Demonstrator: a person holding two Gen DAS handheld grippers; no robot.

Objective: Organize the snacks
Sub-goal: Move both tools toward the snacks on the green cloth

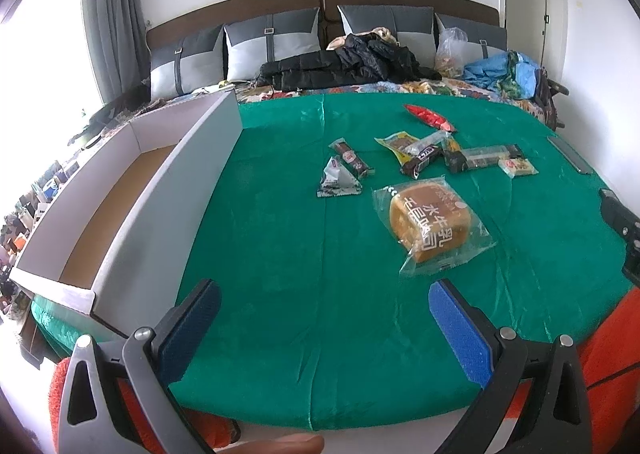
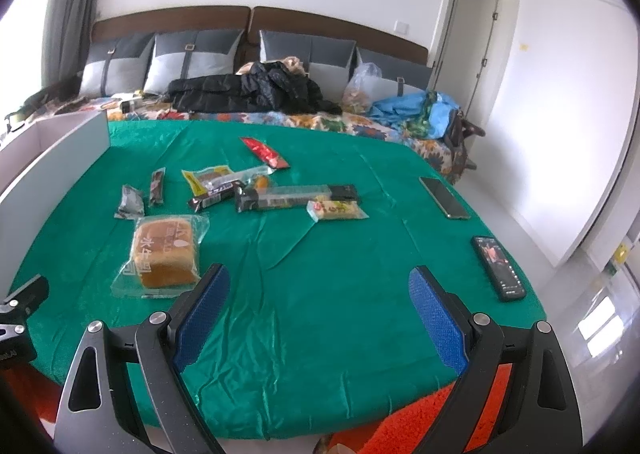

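Entry 1, step in hand (my judgement): first pick, nothing collected yet. My left gripper (image 1: 324, 318) is spread wide and empty above the near edge of the table (image 1: 280, 254); my right gripper (image 2: 320, 306) is likewise spread and empty. The bread loaf (image 1: 430, 220) lies nearest, at about 1 o'clock from my left gripper and 11 o'clock from my right. To do it well I would take the loaf across its short sides, close lightly so the soft crumb is not crushed, and catch the body, not only the loose film, which would likely slip. The box (image 1: 132, 190) waits at 10 o'clock in the left view, open-topped and seemingly empty.

Entry 2, bread loaf: golden-brown block in a clear wrapper with white lettering, flat on the green cloth, apart from the other packs.

Entry 3, small packs: a silver triangular pouch (image 1: 339, 178) touching a dark bar (image 1: 353, 158) at 12 o'clock; beyond, a heap of overlapping wrappers (image 1: 424, 152), a long dark pack (image 1: 484, 158), a pale yellow pack (image 1: 518, 166); farthest, a red packet (image 1: 430, 117) lying alone.

Entry 4, not snacks: two phones (image 2: 498, 268) at 2 o'clock in the right view; leave them.
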